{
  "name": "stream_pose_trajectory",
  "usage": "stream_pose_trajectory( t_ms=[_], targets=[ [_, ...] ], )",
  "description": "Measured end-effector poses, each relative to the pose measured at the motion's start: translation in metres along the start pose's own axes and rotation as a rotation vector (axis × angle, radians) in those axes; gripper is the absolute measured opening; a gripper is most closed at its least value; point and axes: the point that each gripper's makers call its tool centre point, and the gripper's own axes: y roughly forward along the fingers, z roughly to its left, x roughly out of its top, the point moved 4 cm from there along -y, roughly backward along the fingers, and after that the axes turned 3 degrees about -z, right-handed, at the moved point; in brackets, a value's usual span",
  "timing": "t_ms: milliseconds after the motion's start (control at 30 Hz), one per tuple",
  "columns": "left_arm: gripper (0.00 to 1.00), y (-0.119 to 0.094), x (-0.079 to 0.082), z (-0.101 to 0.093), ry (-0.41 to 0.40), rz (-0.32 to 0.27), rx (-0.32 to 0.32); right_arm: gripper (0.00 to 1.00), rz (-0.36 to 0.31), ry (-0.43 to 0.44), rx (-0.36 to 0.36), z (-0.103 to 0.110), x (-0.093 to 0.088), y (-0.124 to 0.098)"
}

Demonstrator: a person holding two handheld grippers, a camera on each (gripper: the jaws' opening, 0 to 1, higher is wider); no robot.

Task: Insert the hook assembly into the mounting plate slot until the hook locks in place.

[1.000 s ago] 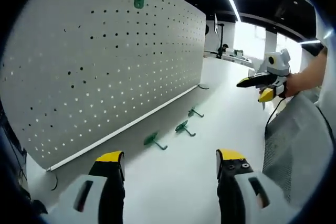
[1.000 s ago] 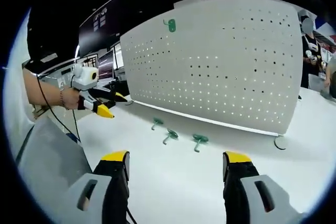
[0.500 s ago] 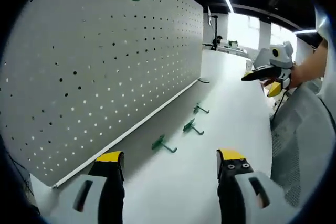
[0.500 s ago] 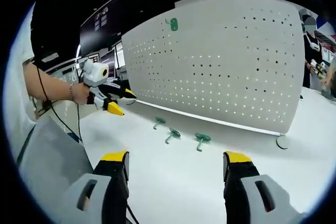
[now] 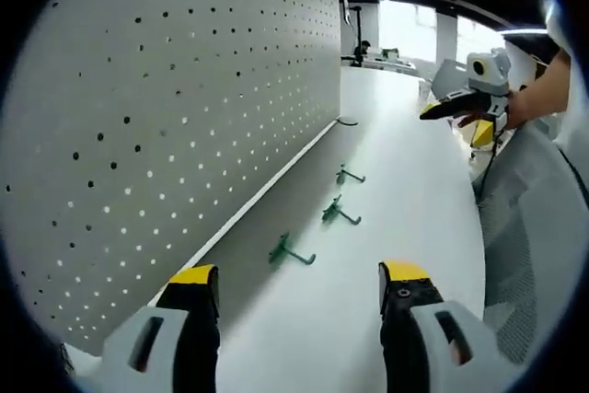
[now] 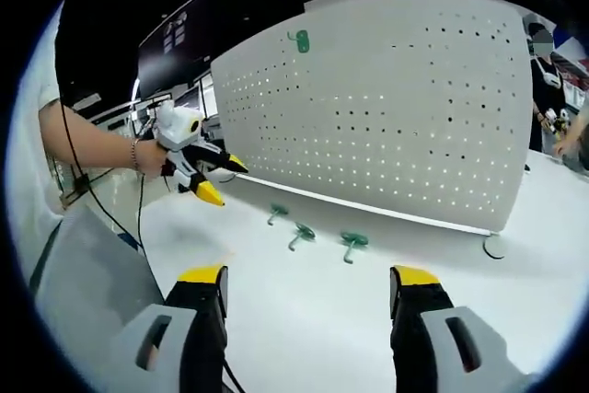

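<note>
Three green hooks lie loose on the white table (image 6: 304, 319) just in front of the pegboard (image 6: 386, 108) base: nearest (image 5: 287, 250), middle (image 5: 335, 213), far (image 5: 346, 174). A fourth hook (image 6: 298, 40) hangs near the pegboard's top edge. Left gripper (image 5: 299, 287) released, empty, short of the nearest hook. Right gripper (image 6: 308, 287) released, empty, farther from the pegboard. Bare table between jaws and hooks. A person (image 6: 545, 80) stands past the pegboard's far end.

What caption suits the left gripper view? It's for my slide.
Open left tongs face three green hooks lying below a pegboard.
</note>
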Motion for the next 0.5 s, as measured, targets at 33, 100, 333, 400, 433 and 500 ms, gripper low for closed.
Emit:
stream_pose_trajectory(
  t_ms=[33,100,333,400,433,500],
  targets=[
    [0.73,0.001,0.000,0.001,0.002,0.004,-0.004,0.69,0.002,-0.001,0.001,0.000,0.000,0.000],
    [0.73,0.003,-0.001,0.002,0.009,0.018,-0.018,0.69,0.009,-0.007,0.002,0.001,-0.001,0.000],
    [0.72,0.011,-0.008,0.007,0.100,0.094,-0.066,0.70,0.028,-0.023,0.015,0.005,-0.004,0.002],
    [0.72,0.013,-0.009,0.009,0.117,0.106,-0.079,0.70,0.030,-0.022,0.016,0.005,-0.004,0.002],
    [0.72,0.014,-0.006,0.009,0.127,0.109,-0.085,0.70,0.031,-0.023,0.015,0.005,-0.004,0.002],
    [0.72,0.015,-0.005,0.011,0.129,0.110,-0.090,0.70,0.032,-0.023,0.014,0.005,-0.005,0.002]
  ],
)
